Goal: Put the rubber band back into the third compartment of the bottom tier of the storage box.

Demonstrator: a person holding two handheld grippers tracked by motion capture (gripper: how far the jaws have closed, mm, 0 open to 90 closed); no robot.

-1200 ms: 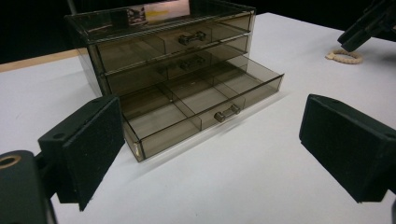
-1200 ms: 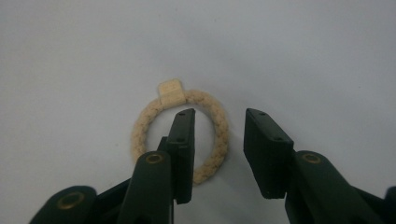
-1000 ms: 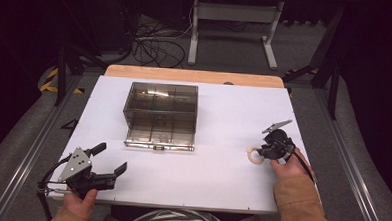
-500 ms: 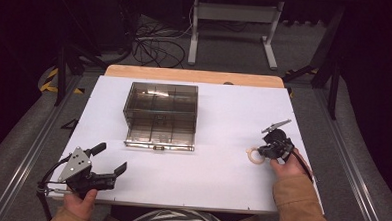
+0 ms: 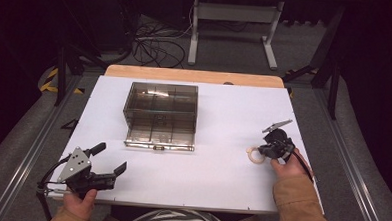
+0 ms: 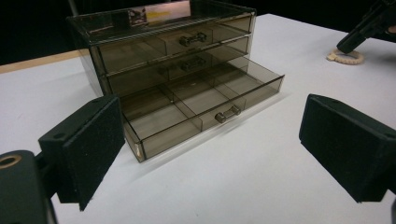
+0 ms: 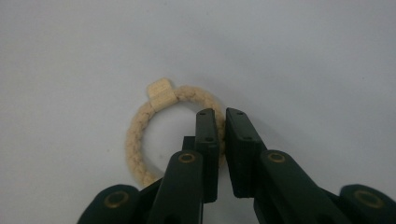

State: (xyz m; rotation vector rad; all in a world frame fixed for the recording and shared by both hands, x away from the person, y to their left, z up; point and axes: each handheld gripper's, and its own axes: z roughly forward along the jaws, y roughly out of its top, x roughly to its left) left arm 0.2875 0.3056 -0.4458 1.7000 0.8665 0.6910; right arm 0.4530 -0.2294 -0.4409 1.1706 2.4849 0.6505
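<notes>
The rope ring (image 7: 173, 128) lies flat near the right edge of the counter (image 5: 223, 116). The right gripper (image 7: 221, 121) pinches the ring's near side, jaws nearly shut on the cord. The left gripper (image 5: 109, 159), jaws wide open, is well apart, facing the open bottom drawer (image 6: 196, 105).

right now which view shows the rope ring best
The right gripper view: the rope ring looms close, braid clear, right gripper pinching its rim. The high view and left gripper view show it small and distant.
</notes>
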